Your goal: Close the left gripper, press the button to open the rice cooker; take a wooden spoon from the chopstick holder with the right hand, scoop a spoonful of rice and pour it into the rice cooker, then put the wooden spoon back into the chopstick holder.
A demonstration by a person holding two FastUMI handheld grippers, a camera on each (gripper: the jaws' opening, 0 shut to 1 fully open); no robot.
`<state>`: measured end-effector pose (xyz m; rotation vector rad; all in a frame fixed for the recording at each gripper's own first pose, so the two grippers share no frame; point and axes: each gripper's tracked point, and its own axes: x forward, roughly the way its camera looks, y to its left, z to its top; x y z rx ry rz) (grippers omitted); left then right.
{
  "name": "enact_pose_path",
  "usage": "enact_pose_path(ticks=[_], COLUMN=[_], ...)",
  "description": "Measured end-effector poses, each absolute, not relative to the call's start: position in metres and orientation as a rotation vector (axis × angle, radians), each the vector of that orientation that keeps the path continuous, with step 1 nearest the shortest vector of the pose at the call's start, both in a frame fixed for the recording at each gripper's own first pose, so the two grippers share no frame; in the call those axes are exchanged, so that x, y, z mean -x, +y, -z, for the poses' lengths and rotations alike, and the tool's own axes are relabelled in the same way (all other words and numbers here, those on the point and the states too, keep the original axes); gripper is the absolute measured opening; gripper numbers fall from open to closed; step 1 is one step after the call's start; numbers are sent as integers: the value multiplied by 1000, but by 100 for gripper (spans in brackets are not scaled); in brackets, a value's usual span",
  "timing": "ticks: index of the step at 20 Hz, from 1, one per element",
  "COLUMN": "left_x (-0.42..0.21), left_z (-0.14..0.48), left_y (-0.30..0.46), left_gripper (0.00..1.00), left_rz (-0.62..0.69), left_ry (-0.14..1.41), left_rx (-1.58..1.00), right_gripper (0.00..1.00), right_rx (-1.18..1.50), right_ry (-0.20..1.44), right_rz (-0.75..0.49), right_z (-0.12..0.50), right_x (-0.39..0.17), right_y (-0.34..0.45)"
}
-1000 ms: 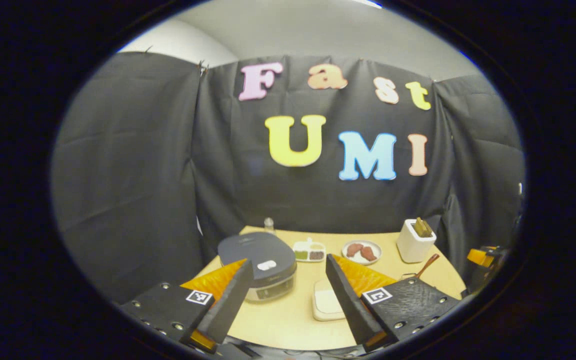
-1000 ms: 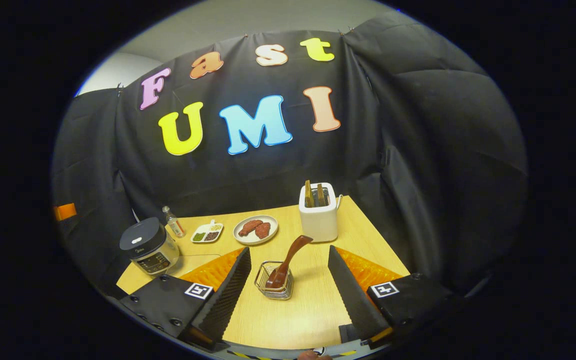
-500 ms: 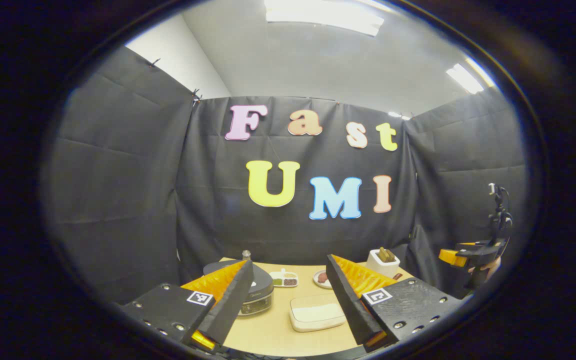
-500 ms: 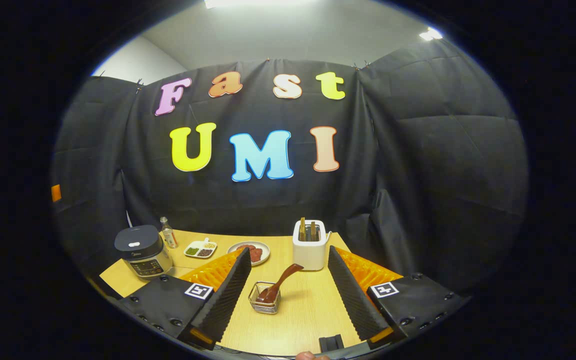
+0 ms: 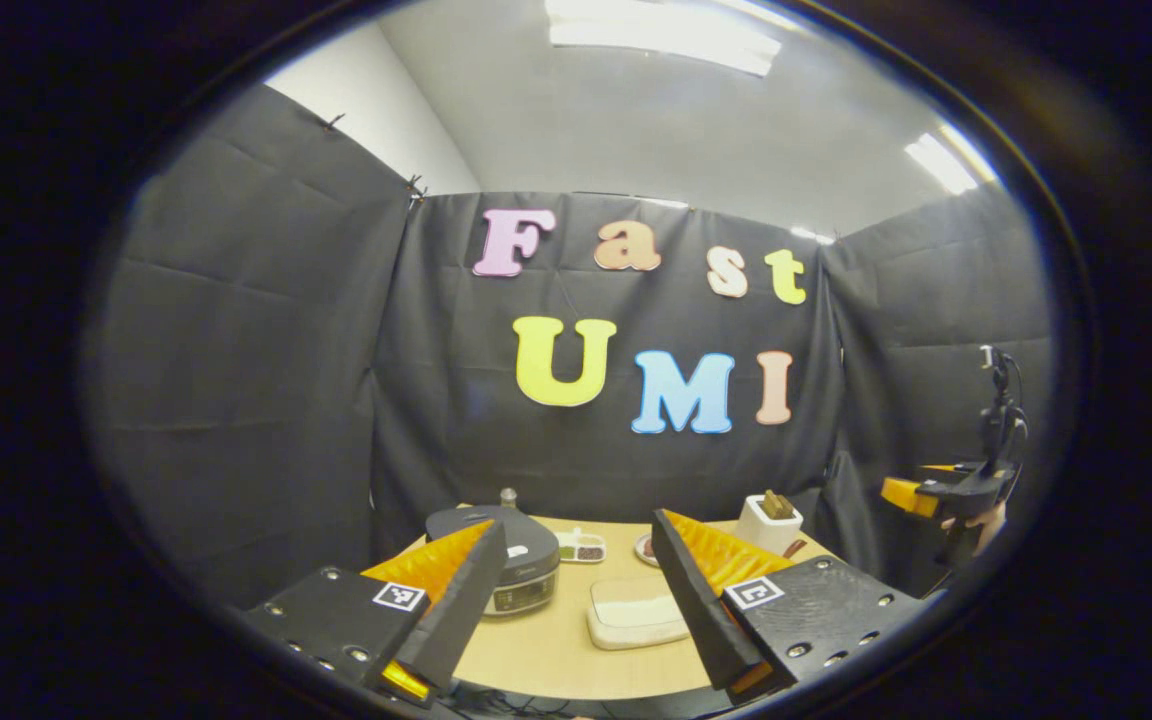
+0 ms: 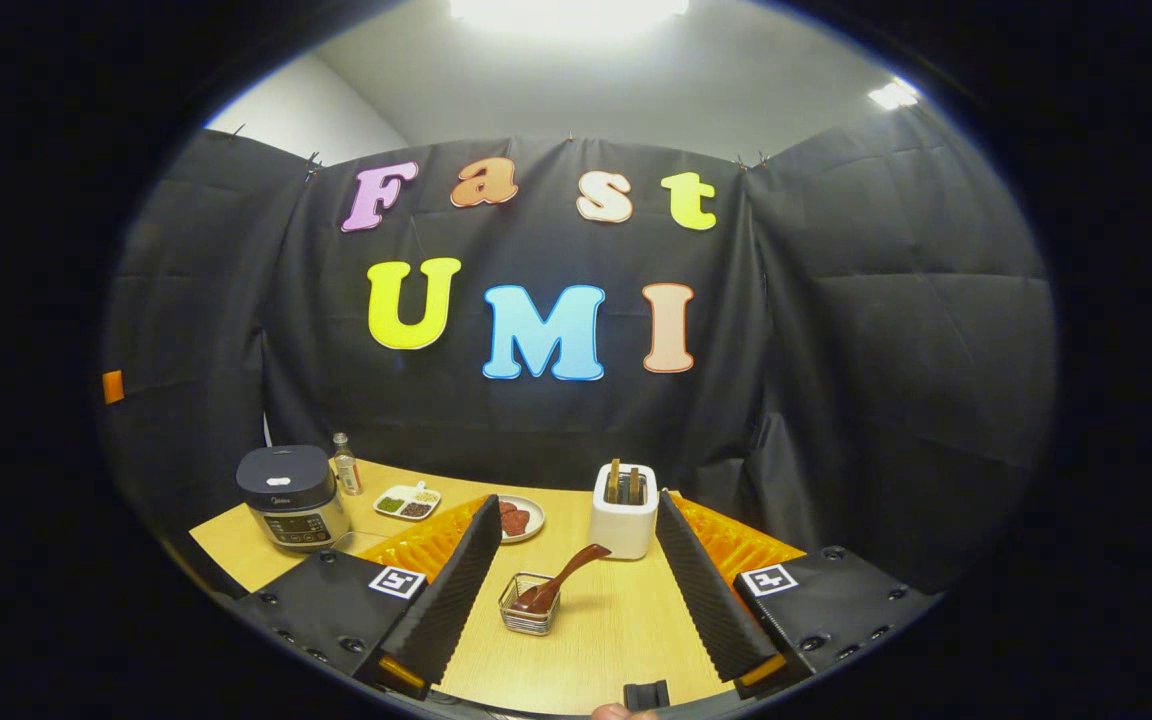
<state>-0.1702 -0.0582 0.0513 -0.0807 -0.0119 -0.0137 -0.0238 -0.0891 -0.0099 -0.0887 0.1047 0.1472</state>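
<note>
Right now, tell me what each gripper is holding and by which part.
Nothing. The left gripper and right gripper are both open and empty; the wooden spoon stands untouched in the chopstick holder.

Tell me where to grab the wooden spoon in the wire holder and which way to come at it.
Grip the wooden spoon on its bare handle, above the wire holder. Its bowl sits down in the basket, and the handle leans up toward the toaster, so that upper stretch is free. Bring the open right gripper in from above, fingers either side of the handle.
</note>
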Motion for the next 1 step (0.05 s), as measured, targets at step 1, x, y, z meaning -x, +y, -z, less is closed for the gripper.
enact_pose_path(ticks=[1], left_x=[172], left_z=[-51], left_y=[-59], left_gripper=[92], left_rz=[13], left_ry=[-11], left_rx=[83], right_gripper=[94], right_rx=[84], right_ry=[108], right_rz=[-149], right_z=[11], right_x=[24], right_y=[-89])
